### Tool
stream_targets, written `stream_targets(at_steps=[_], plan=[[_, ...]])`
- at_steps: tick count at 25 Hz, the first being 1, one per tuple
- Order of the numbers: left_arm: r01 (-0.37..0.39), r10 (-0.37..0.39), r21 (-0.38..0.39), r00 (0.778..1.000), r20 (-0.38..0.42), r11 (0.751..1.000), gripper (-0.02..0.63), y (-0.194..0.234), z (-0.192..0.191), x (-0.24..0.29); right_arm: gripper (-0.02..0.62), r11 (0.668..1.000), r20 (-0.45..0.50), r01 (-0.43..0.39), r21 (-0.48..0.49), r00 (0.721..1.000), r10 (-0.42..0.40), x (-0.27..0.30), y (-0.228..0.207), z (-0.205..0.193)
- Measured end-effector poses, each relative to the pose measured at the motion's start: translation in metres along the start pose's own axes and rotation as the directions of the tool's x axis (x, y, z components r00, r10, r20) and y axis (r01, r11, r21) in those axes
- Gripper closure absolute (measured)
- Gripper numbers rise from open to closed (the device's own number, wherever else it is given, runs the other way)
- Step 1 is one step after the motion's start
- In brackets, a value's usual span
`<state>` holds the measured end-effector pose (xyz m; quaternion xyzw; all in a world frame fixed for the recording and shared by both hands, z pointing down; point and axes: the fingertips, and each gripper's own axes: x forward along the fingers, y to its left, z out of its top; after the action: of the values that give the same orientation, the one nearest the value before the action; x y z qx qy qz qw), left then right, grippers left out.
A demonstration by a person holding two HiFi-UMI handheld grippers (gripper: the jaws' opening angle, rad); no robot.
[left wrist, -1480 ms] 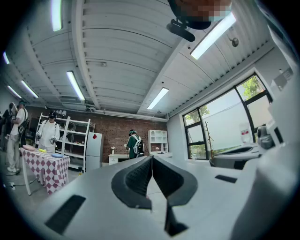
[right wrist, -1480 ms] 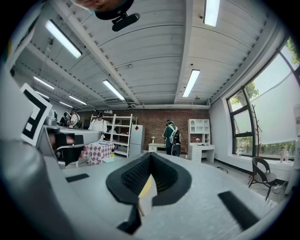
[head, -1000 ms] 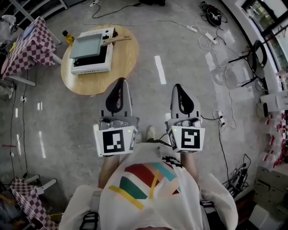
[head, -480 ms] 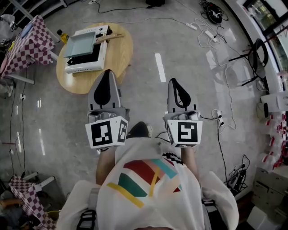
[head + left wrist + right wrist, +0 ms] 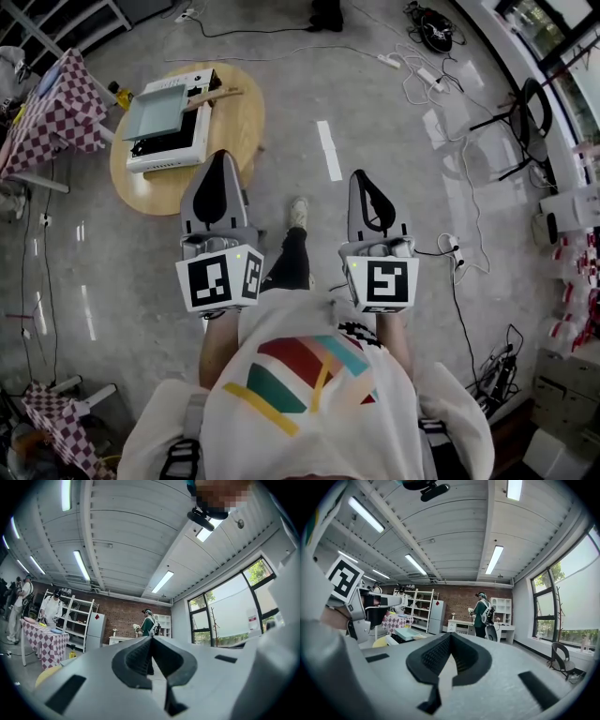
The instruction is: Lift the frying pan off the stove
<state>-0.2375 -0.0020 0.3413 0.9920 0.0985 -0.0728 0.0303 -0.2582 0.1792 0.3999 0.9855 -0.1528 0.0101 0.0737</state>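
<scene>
A square grey-green frying pan (image 5: 157, 114) with a wooden handle (image 5: 214, 96) sits on a white stove (image 5: 173, 145) on a round wooden table (image 5: 234, 141) at the upper left of the head view. Both grippers are held out level over the floor, short of the table. My left gripper (image 5: 217, 157) is shut and empty, its tip close to the table's near edge. My right gripper (image 5: 360, 176) is shut and empty, further right. In the right gripper view the pan (image 5: 408, 633) lies ahead to the left, with the right gripper (image 5: 451, 635) shut. The left gripper (image 5: 151, 639) shows its jaws meeting.
A checkered table (image 5: 56, 108) stands left of the round one, and a yellow bottle (image 5: 119, 92) beside the stove. Cables (image 5: 427, 80) and a chair (image 5: 525, 112) lie to the right. Another person (image 5: 480, 613) stands at the far wall. White shelves (image 5: 77, 620) line the back.
Both grippers have shifted left in the head view, the left one nearer the table's edge. A foot has stepped forward between them. The jaws stayed shut.
</scene>
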Motion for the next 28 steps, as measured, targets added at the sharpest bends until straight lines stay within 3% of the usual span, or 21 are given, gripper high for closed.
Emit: stream_targets(at_steps=[6, 16, 24, 28], plan=[[0.025, -0.024, -0.008, 0.999, 0.029, 1.0, 0.601, -0.002, -0.003, 0.029, 0.6, 0.999, 0.017, 0.033, -0.005, 0.999, -0.033, 0.019, -0.017, 0.002], [0.05, -0.05, -0.003, 0.998, 0.033, 0.999, 0.601, 0.003, -0.019, 0.095, 0.6, 0.999, 0.023, 0.012, -0.032, 1.0, -0.011, 0.09, -0.032, 0.001], [0.051, -0.051, 0.008, 0.999, 0.014, 0.999, 0.601, 0.018, -0.031, 0.172, 0.6, 0.996, -0.01, -0.074, -0.043, 0.997, 0.074, 0.166, -0.043, 0.003], [0.049, -0.049, 0.006, 0.999, 0.023, 0.999, 0.601, 0.027, -0.034, 0.218, 0.6, 0.996, -0.014, -0.08, -0.029, 0.997, 0.08, 0.215, -0.059, 0.005]])
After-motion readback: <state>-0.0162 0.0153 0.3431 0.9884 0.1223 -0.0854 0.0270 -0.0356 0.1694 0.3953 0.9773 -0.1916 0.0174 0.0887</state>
